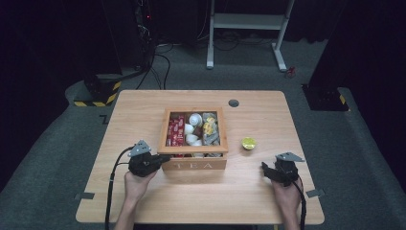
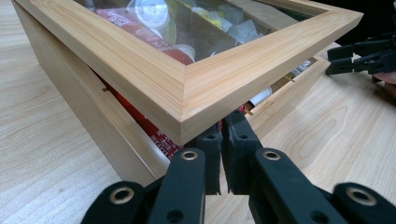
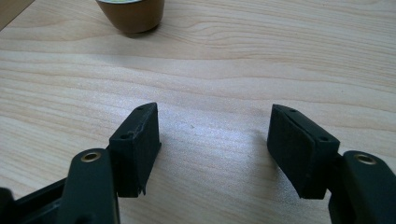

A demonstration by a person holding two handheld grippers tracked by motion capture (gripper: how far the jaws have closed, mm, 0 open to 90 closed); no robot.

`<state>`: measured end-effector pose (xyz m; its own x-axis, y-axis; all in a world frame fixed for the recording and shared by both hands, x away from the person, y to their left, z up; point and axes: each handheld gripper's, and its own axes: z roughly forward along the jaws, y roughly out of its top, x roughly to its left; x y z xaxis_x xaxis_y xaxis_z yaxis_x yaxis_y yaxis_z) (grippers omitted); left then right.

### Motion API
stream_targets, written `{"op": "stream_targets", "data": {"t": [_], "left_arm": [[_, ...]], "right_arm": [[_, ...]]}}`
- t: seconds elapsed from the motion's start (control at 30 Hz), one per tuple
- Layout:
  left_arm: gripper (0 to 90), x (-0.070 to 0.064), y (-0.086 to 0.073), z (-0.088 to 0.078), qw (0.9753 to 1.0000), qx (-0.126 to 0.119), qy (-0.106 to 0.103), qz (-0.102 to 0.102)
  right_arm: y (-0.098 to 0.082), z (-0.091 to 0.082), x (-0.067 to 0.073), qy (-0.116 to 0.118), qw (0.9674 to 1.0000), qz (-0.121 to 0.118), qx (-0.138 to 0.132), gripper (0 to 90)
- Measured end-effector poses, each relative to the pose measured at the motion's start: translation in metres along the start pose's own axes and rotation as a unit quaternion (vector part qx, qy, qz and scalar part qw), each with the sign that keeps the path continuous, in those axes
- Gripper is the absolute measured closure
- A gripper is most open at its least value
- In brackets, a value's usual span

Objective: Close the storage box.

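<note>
High view: a wooden tea box (image 1: 194, 163) sits mid-table (image 1: 143, 206), its glass-paned lid (image 1: 165, 129) raised slightly off the base at the front left corner. The left gripper (image 1: 160, 160) has its jaws closed together, tucked under that lid corner (image 2: 184, 112); whether they pinch anything I cannot tell. Red packets (image 2: 154, 133) show through the gap. The right gripper (image 3: 212, 144) rests near the table's right edge, jaws wide apart and empty, with a yellow-topped capsule (image 1: 248, 143) beyond it.
</note>
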<state>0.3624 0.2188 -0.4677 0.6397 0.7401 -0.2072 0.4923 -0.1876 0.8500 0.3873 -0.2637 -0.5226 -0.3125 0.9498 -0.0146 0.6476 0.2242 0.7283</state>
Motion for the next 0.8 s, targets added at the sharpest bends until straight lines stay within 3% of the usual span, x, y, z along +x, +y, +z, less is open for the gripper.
{"op": "stream_targets", "data": {"t": [0.8], "left_arm": [[86.6, -0.0018, -0.0028, 0.0025, 0.9999, 0.009, -0.009, 0.002]], "right_arm": [[0.0000, 0.0001, -0.0001, 0.000, 1.0000, 0.000, 0.000, 34.2]]}}
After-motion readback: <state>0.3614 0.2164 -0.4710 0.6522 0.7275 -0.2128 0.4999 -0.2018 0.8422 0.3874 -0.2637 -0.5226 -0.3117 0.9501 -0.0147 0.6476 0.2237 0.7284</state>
